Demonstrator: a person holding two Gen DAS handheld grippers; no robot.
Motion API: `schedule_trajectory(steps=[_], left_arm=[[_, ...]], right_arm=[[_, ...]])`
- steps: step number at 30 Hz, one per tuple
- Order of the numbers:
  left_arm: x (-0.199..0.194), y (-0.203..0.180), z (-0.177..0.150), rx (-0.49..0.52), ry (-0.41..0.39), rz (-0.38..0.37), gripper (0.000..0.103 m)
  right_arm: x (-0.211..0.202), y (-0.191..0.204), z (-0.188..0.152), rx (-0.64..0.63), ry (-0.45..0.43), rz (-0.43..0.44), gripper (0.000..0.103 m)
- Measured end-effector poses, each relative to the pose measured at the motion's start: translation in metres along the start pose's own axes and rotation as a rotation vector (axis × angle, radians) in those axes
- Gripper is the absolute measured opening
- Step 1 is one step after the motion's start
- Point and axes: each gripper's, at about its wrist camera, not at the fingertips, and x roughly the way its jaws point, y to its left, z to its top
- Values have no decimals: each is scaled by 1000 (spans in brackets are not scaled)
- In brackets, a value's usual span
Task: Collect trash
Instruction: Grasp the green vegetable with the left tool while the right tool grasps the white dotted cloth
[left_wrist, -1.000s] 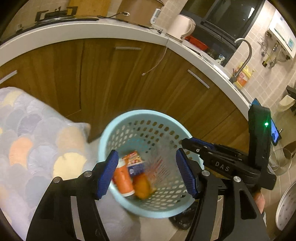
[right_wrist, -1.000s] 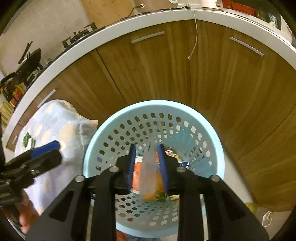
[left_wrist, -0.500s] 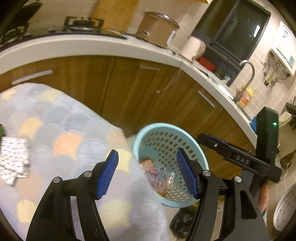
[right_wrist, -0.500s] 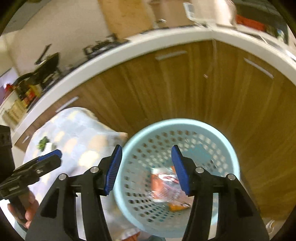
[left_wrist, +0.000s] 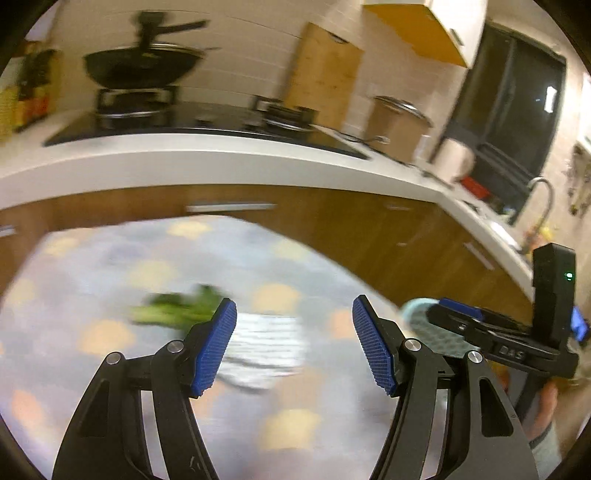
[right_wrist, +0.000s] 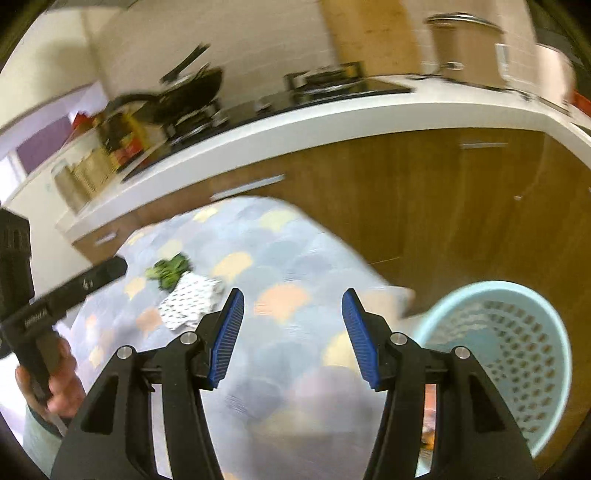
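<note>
A: Surface entry. The bench with the pastel scallop-patterned cloth (right_wrist: 280, 266) stood in front of brown wood cabinets with slim metal handles (right_wrist: 424, 192), under a white kitchen worktop (right_wrist: 332, 122). The left view was heavily motion-blurred.

B: Trash on the cloth?

A: Two pieces. A green leafy vegetable scrap (right_wrist: 168, 272) lay touching a crumpled white wrapper with small dark print (right_wrist: 192, 301), both toward the far left part of the cloth in the right view. In the left view the scrap (left_wrist: 177, 314) sat just beyond the left pad, with the wrapper (left_wrist: 264, 345) showing between the pads.

B: Bin?

A: The light-blue perforated plastic basket (right_wrist: 517, 332) stood on the floor just beside the bench's right edge, against the cabinets. Its contents were mostly hidden by the tongs.

B: State of the tongs?

A: Left tongs (left_wrist: 295, 347): pads spread wide, holding nothing, above the cloth. Right tongs (right_wrist: 293, 338): likewise wide apart and empty, above the cloth, basket to their right.

B: Room?

A: Black wok on a gas hob (left_wrist: 142, 74), a wooden cutting board leaning on the tiled wall (left_wrist: 325, 70), a lidded metal stockpot (right_wrist: 465, 51), a curved sink tap (left_wrist: 543, 199) at far right, and a dark window (left_wrist: 509, 110).
</note>
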Motion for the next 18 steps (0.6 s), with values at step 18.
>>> schedule_trajectory(steps=[18], left_arm=[[53,106,5,70,170,23,64]], right_arm=[[114,58,5,-22,130,58,50]])
